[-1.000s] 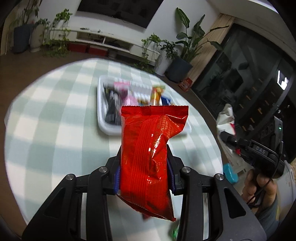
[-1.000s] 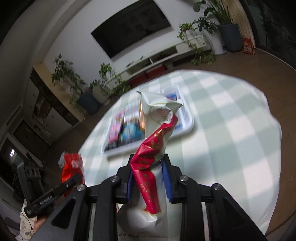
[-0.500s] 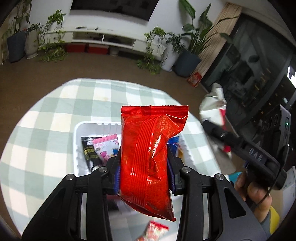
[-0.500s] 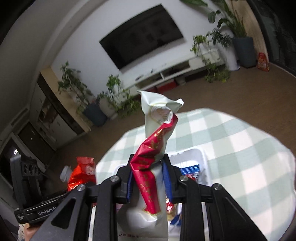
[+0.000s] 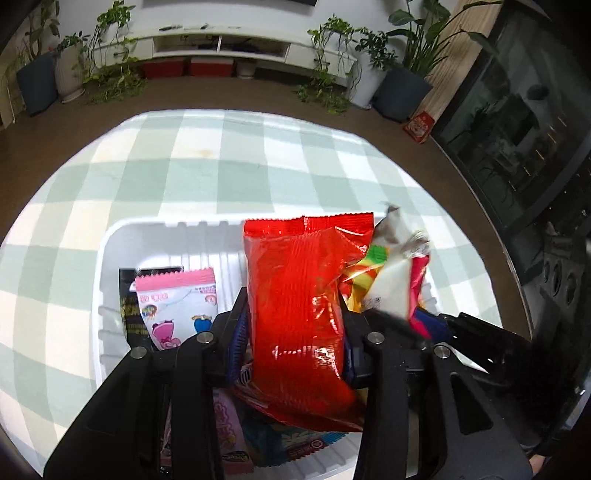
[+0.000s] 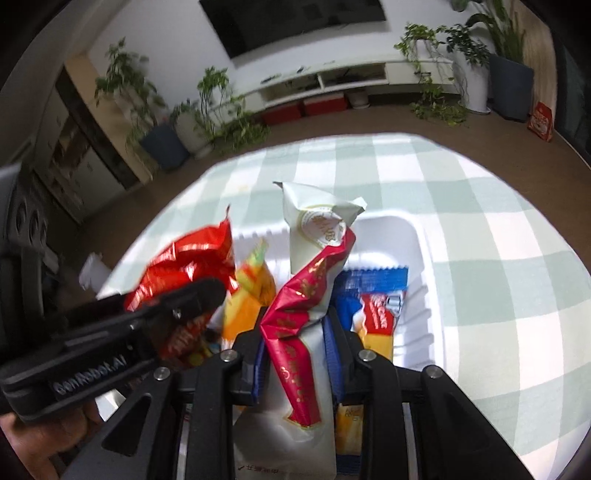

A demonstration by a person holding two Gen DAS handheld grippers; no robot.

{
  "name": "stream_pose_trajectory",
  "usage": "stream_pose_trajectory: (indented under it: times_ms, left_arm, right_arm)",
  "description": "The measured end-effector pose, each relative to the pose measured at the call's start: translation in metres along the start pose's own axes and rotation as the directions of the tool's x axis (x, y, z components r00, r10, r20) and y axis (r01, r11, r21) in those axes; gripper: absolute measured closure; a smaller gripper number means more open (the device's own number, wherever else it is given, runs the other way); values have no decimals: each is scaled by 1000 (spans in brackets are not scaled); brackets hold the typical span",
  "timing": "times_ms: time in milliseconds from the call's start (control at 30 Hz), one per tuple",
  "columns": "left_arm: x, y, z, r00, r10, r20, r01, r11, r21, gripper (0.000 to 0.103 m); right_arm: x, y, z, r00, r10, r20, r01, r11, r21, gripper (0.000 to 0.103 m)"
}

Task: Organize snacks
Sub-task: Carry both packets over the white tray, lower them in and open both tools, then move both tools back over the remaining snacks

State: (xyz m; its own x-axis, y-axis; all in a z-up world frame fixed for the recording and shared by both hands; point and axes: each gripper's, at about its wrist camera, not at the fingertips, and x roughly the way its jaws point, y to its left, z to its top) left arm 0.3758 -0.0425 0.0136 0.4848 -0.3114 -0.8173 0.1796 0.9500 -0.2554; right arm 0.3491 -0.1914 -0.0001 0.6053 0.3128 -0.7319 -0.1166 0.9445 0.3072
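Both hand-held grippers over the white tray (image 5: 110,258), which sits on the counter (image 5: 184,173) under a green-and-white check cloth.

Left hand-held gripper (image 5: 291,328): red snack bag (image 5: 299,302) upright between its blue pads. Jaws are easing apart, bag still between them, pads still at the bag's sides. Bag's lower end hangs over the packets already in the tray.

Right hand-held gripper (image 6: 295,354): clamped narrow on a white-and-red packet (image 6: 314,266), which stands up out of the jaws, crumpled at the top. It hangs over the tray's right half.

In the tray, left-wrist view: pink-and-white packet (image 5: 177,302) standing at the left, a black packet (image 5: 127,306) behind it, more pink and blue wrappers underneath, partly hidden by the gripper frame. Right-wrist view: blue-topped packet (image 6: 376,295) just right of the held packet, a yellow-orange packet (image 6: 251,291) to its left.

The two grippers crowd each other. In the right-wrist view the left one crosses the lower left, blurred, with its red bag beside the yellow-orange packet. In the left-wrist view the right one's dark arm enters from the right edge, its packet just beside the red bag.

Beyond the counter: brown floor, potted plants (image 5: 402,74), low white media shelf (image 5: 221,40), dark screen (image 6: 291,22) on the wall.
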Motion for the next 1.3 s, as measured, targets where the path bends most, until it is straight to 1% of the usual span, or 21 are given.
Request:
stream_pose_trajectory:
  times_ms: [67, 133, 200, 400, 433, 500, 567, 667, 767, 833, 867, 900, 933, 967, 1000, 1033, 1100, 1167, 1200, 1267, 1300]
  left_arm:
    - [1, -1, 0, 1000, 4, 0, -4, 1000, 7, 64]
    - [2, -2, 0, 1000, 12, -5, -12, 1000, 9, 56]
    - [4, -4, -2, 1000, 8, -14, -8, 1000, 17, 47]
    - [-5, -4, 0, 1000, 0, 12, 0, 1000, 5, 41]
    - [-9, -4, 0, 1000, -2, 16, 2, 1000, 6, 40]
    - [-14, -4, 1, 1000, -1, 23, 1, 1000, 6, 34]
    - [-19, -4, 1, 1000, -2, 29, 2, 1000, 3, 31]
    - [-33, -4, 0, 998, -7, 55, 8, 1000, -9, 28]
    - [-47, -7, -3, 997, -28, 71, 29, 1000, -9, 27]
    - [-61, -8, -9, 995, -45, 86, 45, 999, -5, 21]
    - [-68, -8, -12, 994, -56, 95, 57, 998, -5, 15]
    - [-77, -7, -17, 992, -67, 106, 68, 998, -4, 13]
    - [-84, -7, -22, 991, -68, 115, 69, 998, -4, 12]
    - [-95, -5, -29, 989, -70, 128, 71, 997, -5, 10]
    - [-105, -3, -37, 987, -72, 141, 74, 997, -7, 3]
    - [-115, -1, -47, 985, -72, 155, 75, 997, -12, 0]
    - [-132, 4, -68, 982, -54, 179, 60, 998, -25, 0]
    - [-146, 9, -93, 980, -35, 194, 40, 999, -26, 0]
    - [-154, 11, -110, 980, -13, 200, 18, 1000, -24, 0]
    - [-162, 17, -139, 979, 37, 200, -29, 999, -42, 0]
    - [-165, 20, -154, 980, 48, 193, -38, 998, -52, 0]
  right_arm:
    - [7, 1, -3, 999, -10, -32, 9, 1000, -27, 73]
    - [7, 4, -4, 999, -28, -27, 27, 998, -50, 71]
    - [5, 6, -4, 999, -30, -20, 29, 998, -54, 70]
    - [-3, 4, -4, 1000, -26, -3, 26, 999, -40, 60]
    - [-6, 4, -4, 1000, -26, 4, 26, 999, -46, 57]
    - [-9, 7, -2, 999, -28, 18, 29, 998, -56, 50]
    - [-15, 8, 0, 999, -30, 39, 33, 997, -63, 42]
    - [-24, 7, 2, 998, -25, 63, 28, 998, -48, 35]
    - [-34, 5, 3, 996, -8, 87, 11, 999, -33, 34]
    - [-42, 3, 3, 994, 6, 106, -3, 1000, -27, 31]
    - [-45, 2, 3, 993, 15, 115, -12, 1000, -27, 29]
    - [-49, 0, 3, 992, 20, 125, -17, 1000, -26, 28]
    - [-56, -3, 2, 989, 34, 146, -32, 999, -20, 24]
    - [-60, -5, 2, 986, 45, 162, -43, 999, -13, 18]
    - [-66, -8, 1, 983, 51, 179, -51, 999, -1, 15]
    - [-72, -11, 0, 979, 51, 199, -54, 998, 14, 12]
    - [-83, -18, -2, 970, 52, 236, -65, 997, 46, 10]
    - [-93, -24, -6, 967, 58, 249, -79, 994, 77, 8]
    - [-97, -26, -9, 966, 54, 252, -78, 993, 87, 8]
    - [-105, -27, -16, 966, 31, 258, -56, 994, 89, 8]
    - [-111, -26, -21, 967, 3, 256, -27, 996, 87, 8]
